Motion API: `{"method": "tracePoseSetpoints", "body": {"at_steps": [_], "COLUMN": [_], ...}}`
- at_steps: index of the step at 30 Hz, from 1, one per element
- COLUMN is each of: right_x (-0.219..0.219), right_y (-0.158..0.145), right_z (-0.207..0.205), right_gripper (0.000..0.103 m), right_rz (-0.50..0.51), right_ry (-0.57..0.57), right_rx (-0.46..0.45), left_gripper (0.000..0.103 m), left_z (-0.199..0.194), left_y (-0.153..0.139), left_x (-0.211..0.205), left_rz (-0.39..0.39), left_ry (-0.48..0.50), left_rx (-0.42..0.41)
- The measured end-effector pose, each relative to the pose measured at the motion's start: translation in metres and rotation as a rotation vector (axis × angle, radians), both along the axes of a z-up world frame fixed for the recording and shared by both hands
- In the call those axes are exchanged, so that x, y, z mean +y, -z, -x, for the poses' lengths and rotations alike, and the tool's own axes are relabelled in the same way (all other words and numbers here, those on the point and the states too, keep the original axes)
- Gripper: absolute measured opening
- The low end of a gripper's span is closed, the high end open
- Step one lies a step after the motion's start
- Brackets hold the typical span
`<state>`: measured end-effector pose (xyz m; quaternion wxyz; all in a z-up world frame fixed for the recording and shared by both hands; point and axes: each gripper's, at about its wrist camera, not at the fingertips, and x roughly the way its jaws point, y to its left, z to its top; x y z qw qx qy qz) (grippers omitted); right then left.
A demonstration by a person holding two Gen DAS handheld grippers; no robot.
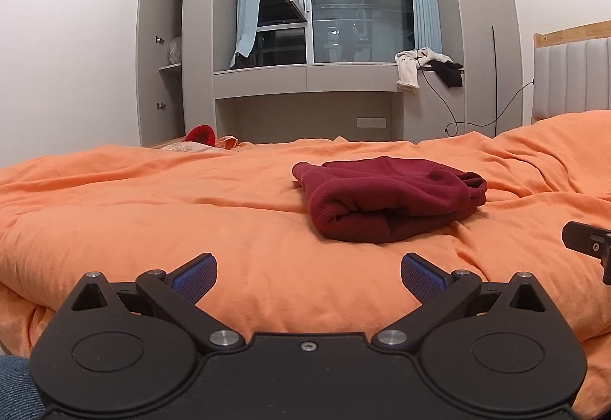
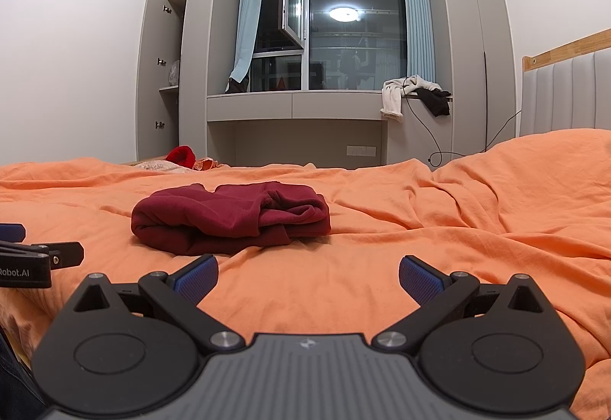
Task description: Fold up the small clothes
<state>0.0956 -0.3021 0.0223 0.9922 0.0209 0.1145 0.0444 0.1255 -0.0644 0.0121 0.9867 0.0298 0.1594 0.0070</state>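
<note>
A dark red garment [image 1: 389, 200] lies folded into a thick bundle on the orange bedcover [image 1: 191, 198]. In the right wrist view the same dark red garment [image 2: 233, 221] sits ahead and to the left. My left gripper [image 1: 308, 278] is open, low over the cover, short of the bundle and to its left. My right gripper [image 2: 308, 280] is open too, nearer than the bundle and to its right. Nothing is between either pair of blue pads. Each gripper shows at the edge of the other's view: the right one [image 1: 588, 248], the left one [image 2: 34, 259].
A padded headboard [image 1: 573, 76] stands at the right. Beyond the bed are grey wardrobes with one door open [image 1: 158, 57], a window ledge with pale and black clothes [image 1: 427, 68], and a dangling cable [image 1: 450, 114]. A bright red item [image 1: 200, 135] lies at the far left edge.
</note>
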Motion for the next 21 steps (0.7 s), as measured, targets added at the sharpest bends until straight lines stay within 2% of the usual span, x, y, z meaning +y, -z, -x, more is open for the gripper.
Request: {"method": "tracePoseSetpoints", "body": {"at_steps": [21], "right_x": [-0.0003], "right_y": [0.0006], "right_z": [0.0012], "right_gripper": [0.103], "right_rz": [0.002], "right_ry": [0.0], "right_rx": [0.002], "left_gripper": [0.102], "left_z": [0.0016], "left_y": [0.0003], "left_x": [-0.0016], "left_rz": [-0.004], "left_ry": [0.007], "left_rx": [-0.003]}}
